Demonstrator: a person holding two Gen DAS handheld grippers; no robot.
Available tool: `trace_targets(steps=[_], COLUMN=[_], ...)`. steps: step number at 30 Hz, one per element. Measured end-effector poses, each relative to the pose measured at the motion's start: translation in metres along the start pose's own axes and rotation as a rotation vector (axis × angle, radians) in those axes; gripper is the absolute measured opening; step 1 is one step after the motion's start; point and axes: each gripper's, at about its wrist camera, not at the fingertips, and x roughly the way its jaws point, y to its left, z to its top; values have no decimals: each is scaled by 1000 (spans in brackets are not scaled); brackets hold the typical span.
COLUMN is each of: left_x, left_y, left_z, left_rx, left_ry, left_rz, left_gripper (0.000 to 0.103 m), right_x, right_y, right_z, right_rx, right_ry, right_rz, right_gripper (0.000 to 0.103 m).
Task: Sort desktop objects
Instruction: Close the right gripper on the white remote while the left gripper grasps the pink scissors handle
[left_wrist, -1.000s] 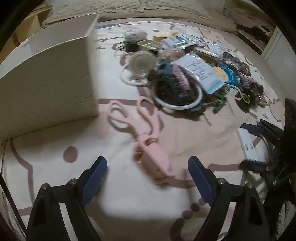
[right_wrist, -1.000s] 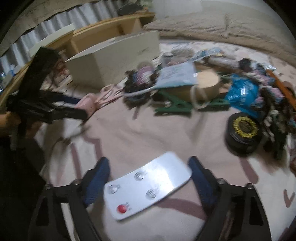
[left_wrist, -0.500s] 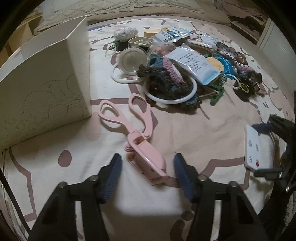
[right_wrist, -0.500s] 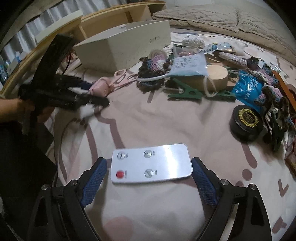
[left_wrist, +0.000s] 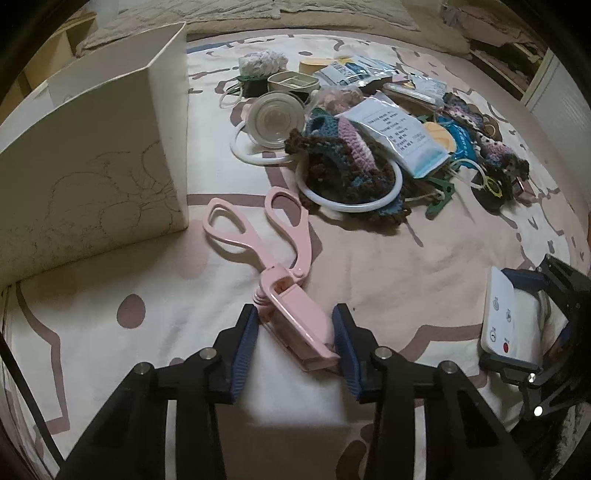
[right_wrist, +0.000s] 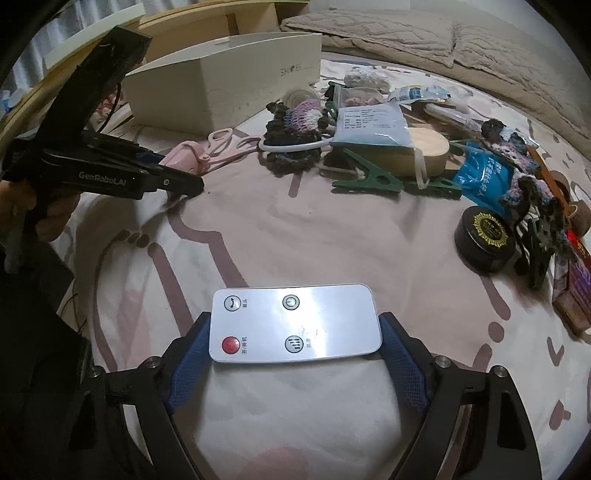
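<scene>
Here, low in the right wrist frame, the right gripper (right_wrist: 295, 354) clamps a white rectangular remote control (right_wrist: 295, 323); its button labels show only in this view. In the left wrist frame, the left gripper (left_wrist: 295, 338) pinches the sheathed blades of pink plastic scissors (left_wrist: 275, 269), handles toward the cream box (left_wrist: 92, 177) at upper left. The clutter beyond is hard to make out.

Open patterned bedspread (right_wrist: 295, 236) lies between the two grippers. A white box (left_wrist: 92, 177) blocks the left; a heap of clutter (left_wrist: 369, 147) crowds the far side.
</scene>
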Motion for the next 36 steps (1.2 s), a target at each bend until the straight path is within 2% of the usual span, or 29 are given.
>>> trace_targets(steps=[7,15,20,23,29,33,36], left_x=[-4,-7,-4,-1,1,1,-2], left_y=[9,25,23,24,30,30,27], left_z=[1,-1,1,5,8,8,7], left_rx=[-22,-68,-63,-88,-110,-114,-99], left_ry=[10,17,24,29,20,23,15], left_rz=[27,96,144,141,150,133,139], left_gripper=[29,29,29,37,37,23,19], right_x=[-1,0,0,0,0,0,0], right_y=[1,4,6,6,6,5,5], right_z=[0,3,3,3,3,4,4], right_rx=[8,10,28,32,35,37,43], right_ry=[-3,5,5,4,3,1,-6], right_rz=[1,-11,-22,-25,-23,-21,-18], right_gripper=[87,87,87,87,87,87,87])
